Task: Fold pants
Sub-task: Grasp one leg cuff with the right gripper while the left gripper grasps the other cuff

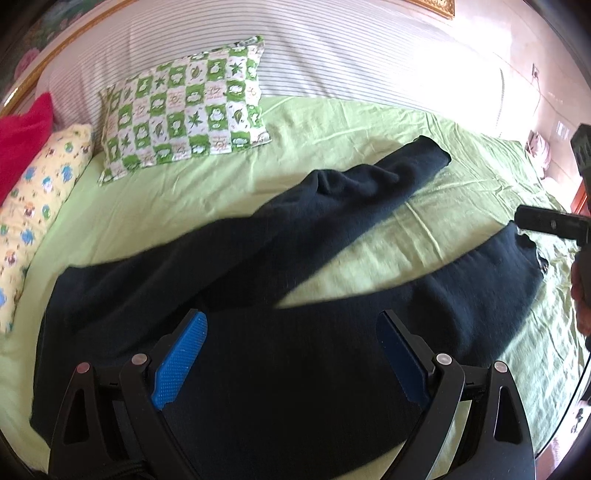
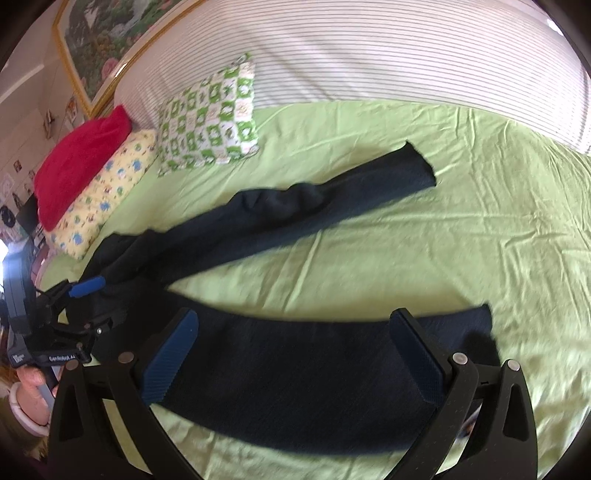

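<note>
Dark navy pants (image 1: 258,332) lie spread on a light green bed sheet (image 1: 369,122), legs apart in a V. My left gripper (image 1: 291,325) is open and empty, hovering over the waist end. My right gripper (image 2: 295,325) is open and empty over the near leg (image 2: 295,380), close to its cuff. The far leg (image 2: 332,199) runs toward the pillows. The left gripper also shows in the right wrist view (image 2: 92,299), open at the waist. The right gripper's body shows at the right edge of the left wrist view, its fingertips hidden.
A green-and-white checked pillow (image 1: 184,107), a yellow patterned bolster (image 1: 40,206) and a red cushion (image 1: 22,136) lie at the head of the bed. A striped white bedcover (image 2: 369,55) is bunched along the back. A framed picture (image 2: 99,33) hangs behind.
</note>
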`<state>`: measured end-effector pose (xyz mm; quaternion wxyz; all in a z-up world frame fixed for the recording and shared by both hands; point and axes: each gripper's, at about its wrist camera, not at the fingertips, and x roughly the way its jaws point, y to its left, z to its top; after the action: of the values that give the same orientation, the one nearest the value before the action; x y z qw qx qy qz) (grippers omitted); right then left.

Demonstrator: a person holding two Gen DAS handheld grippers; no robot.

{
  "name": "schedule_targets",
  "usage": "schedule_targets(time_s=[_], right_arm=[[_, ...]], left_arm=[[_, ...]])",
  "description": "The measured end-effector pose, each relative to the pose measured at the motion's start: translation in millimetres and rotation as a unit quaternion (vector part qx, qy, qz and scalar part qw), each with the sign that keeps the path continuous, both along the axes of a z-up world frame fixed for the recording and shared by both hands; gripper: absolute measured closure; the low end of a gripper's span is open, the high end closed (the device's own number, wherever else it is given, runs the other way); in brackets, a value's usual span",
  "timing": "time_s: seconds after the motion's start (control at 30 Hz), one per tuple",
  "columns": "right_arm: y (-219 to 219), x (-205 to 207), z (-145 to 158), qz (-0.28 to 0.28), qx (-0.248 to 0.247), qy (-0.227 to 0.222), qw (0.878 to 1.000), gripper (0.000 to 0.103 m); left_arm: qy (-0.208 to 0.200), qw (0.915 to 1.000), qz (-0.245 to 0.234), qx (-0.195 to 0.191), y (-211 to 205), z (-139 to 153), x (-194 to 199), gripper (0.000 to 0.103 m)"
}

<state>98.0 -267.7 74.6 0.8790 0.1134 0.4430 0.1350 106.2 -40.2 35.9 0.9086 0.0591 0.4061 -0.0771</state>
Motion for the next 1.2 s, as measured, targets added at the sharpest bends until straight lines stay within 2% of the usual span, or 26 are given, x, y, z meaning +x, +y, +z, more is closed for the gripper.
schedule_targets(time_s=[0.33,0.47,0.53,0.6,0.77,0.87,0.97,1.0,1.03,1.1,1.17,1.2], right_arm=[[-36,76,2,-0.009,-0.022,0.020,1.000,0.004],[-58,120,-2,-0.017,-0.027,0.029,0.999,0.016],[-68,141,-8,-0.025,-0.030,0.039,0.998,0.018],[-80,162,-13,-0.031,-0.028,0.048,0.998,0.024],[-99,206,-29,-0.038,-0.044,0.067,0.996,0.030],[-104,230,-41,-0.033,-0.027,0.089,0.995,0.040],[-100,249,-53,-0.031,-0.021,0.113,0.993,0.042],[-97,255,-58,-0.028,-0.028,0.126,0.991,0.044],[-94,260,-63,-0.026,-0.035,0.135,0.990,0.050],[-90,265,-69,-0.019,-0.038,0.146,0.988,0.092],[-88,262,-64,-0.024,-0.041,0.131,0.990,0.096],[-88,259,-59,-0.026,-0.037,0.118,0.992,0.098]], left_arm=[[0.019,0.9986,-0.048,0.013,-19,8,84,0.009],[0.032,0.9970,-0.066,0.028,-36,4,127,0.009],[0.041,0.9958,-0.077,0.027,-42,0,144,0.009],[0.061,0.9936,-0.092,0.021,-48,-7,166,0.009],[0.101,0.9883,-0.114,0.001,-51,-26,209,0.009],[0.131,0.9835,-0.124,-0.015,-53,-36,234,0.009],[0.183,0.9736,-0.133,-0.029,-59,-54,257,0.010],[0.197,0.9708,-0.134,-0.026,-61,-60,261,0.014],[0.202,0.9702,-0.133,-0.014,-64,-65,263,0.024],[0.190,0.9716,-0.141,0.015,-71,-66,260,0.038],[0.189,0.9692,-0.158,0.009,-72,-62,254,0.082],[0.192,0.9678,-0.162,0.002,-72,-60,251,0.088]])
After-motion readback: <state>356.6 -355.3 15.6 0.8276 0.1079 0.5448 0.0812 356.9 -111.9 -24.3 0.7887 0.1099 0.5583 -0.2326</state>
